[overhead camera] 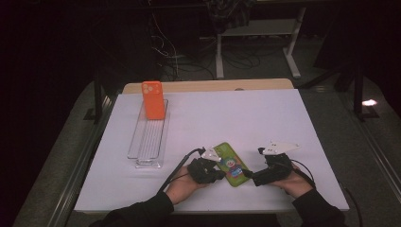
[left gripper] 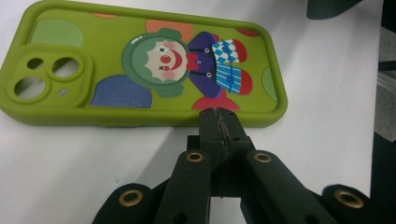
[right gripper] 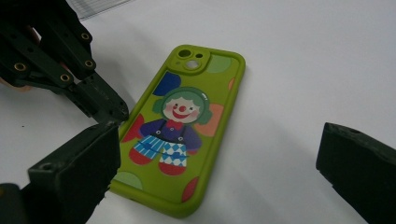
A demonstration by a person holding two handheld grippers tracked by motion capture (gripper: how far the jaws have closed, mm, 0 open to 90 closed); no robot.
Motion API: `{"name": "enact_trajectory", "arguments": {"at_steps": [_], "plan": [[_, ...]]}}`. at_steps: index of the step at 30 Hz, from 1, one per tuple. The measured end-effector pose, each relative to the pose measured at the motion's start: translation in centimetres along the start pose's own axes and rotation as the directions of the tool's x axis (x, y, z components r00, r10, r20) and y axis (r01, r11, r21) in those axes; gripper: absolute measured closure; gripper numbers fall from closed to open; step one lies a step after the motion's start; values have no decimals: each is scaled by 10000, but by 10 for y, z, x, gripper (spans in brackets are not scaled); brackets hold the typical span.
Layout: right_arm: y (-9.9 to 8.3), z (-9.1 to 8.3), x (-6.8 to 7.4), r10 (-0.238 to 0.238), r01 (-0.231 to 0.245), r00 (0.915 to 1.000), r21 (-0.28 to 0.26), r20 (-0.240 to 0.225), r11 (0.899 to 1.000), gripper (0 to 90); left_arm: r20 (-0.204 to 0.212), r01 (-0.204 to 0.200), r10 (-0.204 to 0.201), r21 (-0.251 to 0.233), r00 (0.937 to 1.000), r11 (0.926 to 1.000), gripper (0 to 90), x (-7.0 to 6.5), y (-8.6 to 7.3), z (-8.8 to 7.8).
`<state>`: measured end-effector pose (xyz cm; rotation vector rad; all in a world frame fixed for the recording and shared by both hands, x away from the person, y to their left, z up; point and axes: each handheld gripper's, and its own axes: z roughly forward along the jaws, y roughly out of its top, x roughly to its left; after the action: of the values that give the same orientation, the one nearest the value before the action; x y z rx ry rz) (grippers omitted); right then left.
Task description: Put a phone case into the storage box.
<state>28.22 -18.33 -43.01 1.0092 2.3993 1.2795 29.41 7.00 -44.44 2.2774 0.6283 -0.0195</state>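
A green phone case (overhead camera: 230,164) with a clown picture lies flat, back up, on the white table near the front edge. My left gripper (overhead camera: 221,174) is at its left, shut with nothing in it. In the left gripper view its closed tips (left gripper: 218,114) touch the case's (left gripper: 140,60) long side edge. My right gripper (overhead camera: 248,175) is at the case's near right end, open wide. In the right gripper view the right gripper (right gripper: 219,149) has one jaw over the lower left edge of the case (right gripper: 182,126) and the other off to the right above bare table. The left gripper (right gripper: 112,109) meets the case's left edge there.
An orange phone case (overhead camera: 153,99) stands upright in the far end of a clear plastic tray (overhead camera: 147,142) at the table's left. The white sheet (overhead camera: 246,118) spreads between tray and hands. Beyond the table lie dark floor, cables and desk legs.
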Motion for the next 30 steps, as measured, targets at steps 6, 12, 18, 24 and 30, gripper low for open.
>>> {"name": "enact_trajectory", "arguments": {"at_steps": [6,12,18,24,30], "plan": [[0,-1,0,38,-38,10000,28,17,10000,0,-223,-441,440,-44,9988,9990,895,11,1,-16],[0,-1,-1,95,-95,9999,14,67,10000,0,-441,-374,349,-558,9984,9977,724,28,-2,-44],[0,-2,-2,118,-118,9997,-14,219,9999,0,-444,-651,619,-762,9971,9950,486,45,-8,-67],[1,-6,-3,438,-438,9981,-12,423,9990,0,-167,-283,266,-1111,9995,9934,221,50,-12,-76],[4,-11,-1,810,-809,9949,-28,601,9967,0,-807,-469,383,-1076,9960,9931,20,50,-14,-81]]}}
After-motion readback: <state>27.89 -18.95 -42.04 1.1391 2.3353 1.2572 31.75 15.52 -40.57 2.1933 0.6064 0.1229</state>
